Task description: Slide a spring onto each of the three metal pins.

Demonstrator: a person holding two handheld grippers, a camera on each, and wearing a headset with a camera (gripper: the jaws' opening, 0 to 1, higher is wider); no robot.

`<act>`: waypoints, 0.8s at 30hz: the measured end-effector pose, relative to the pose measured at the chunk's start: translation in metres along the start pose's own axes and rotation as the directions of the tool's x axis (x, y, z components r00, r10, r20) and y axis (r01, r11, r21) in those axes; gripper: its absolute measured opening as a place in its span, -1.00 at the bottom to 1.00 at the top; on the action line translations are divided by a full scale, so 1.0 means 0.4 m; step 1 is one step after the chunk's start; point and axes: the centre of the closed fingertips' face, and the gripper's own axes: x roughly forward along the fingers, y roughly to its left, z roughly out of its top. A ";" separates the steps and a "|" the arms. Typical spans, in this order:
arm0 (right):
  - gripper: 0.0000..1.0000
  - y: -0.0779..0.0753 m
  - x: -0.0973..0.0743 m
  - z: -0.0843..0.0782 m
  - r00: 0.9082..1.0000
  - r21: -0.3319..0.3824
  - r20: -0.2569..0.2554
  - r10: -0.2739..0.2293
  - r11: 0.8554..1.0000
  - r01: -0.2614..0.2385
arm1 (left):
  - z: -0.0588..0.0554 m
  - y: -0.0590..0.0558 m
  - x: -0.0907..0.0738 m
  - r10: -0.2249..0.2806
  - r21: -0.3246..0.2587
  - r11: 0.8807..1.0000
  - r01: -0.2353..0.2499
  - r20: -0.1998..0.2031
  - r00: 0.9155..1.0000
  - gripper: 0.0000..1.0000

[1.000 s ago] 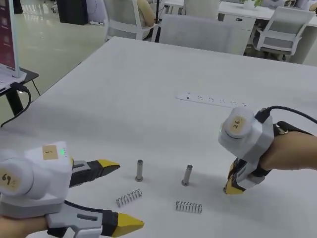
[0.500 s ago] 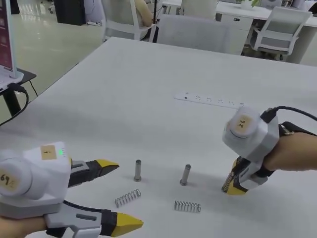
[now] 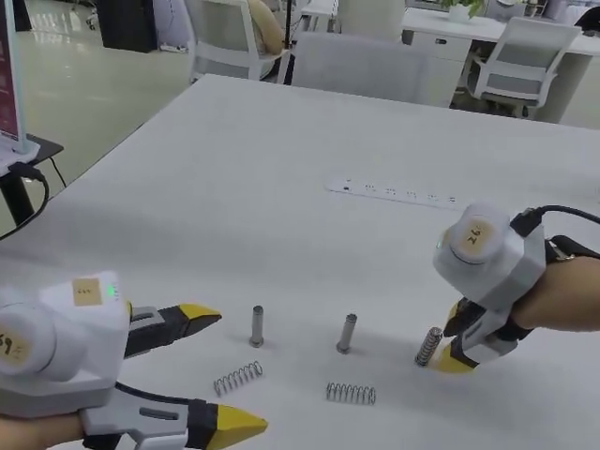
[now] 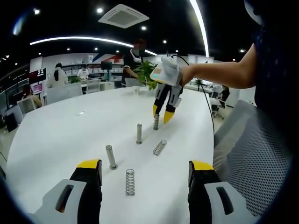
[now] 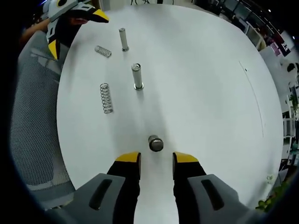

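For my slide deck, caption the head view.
Right gripper beside the spring-loaded pin; two bare pins and two loose springs on the table.

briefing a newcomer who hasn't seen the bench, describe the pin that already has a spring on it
On the white table, find the right claw. Just off its yellow tips stands a metal pin, at the end of a row of three. It alone wears a coiled spring; the two bare pins next to it are smooth.
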 end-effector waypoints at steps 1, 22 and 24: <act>-0.50 0.003 -0.001 -0.002 1.000 0.001 0.001 -0.001 1.000 0.001 | 0.000 0.000 0.000 -0.001 0.001 1.000 0.001 0.000 1.000 0.44; -0.50 0.072 -0.015 -0.018 0.999 0.036 0.040 0.009 0.999 -0.011 | 0.004 -0.006 -0.003 -0.002 0.008 1.000 0.002 0.002 1.000 0.42; -0.50 0.081 -0.017 -0.017 0.999 0.037 0.044 0.011 0.999 -0.012 | 0.004 -0.005 -0.004 -0.002 0.009 1.000 0.002 0.002 1.000 0.42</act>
